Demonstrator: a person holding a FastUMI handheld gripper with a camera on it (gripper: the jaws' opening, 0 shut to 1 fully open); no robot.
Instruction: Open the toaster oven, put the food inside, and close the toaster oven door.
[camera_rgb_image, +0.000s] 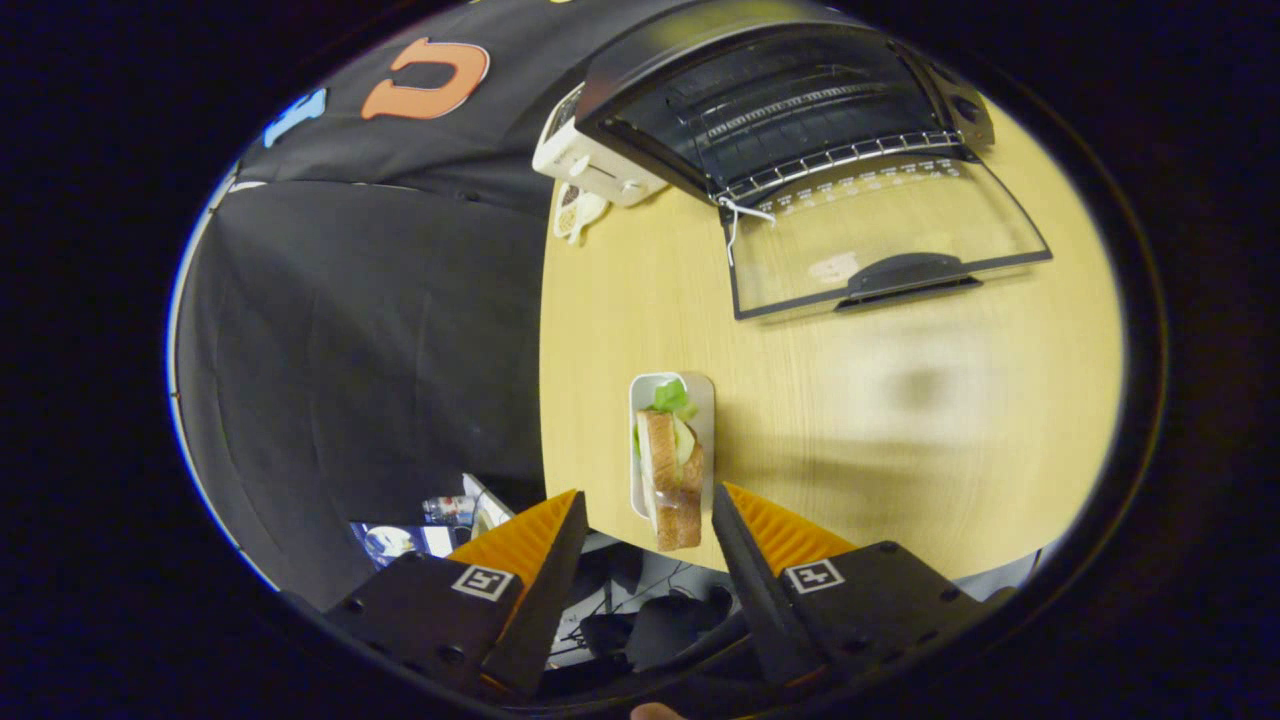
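Sandwich (670, 480): on a small white tray (702, 400), lower centre of frame, at the tabletop (880, 420) edge.
Handling: judged light, soft, easily crushed; filling may slip. Grip across the bread faces, gently.
Long axis: runs from the tongs toward the toaster oven (780, 110), upper right, door (880, 240) down.
Tongs (648, 510): spread wide, straddling the sandwich's near end, gripping nothing.
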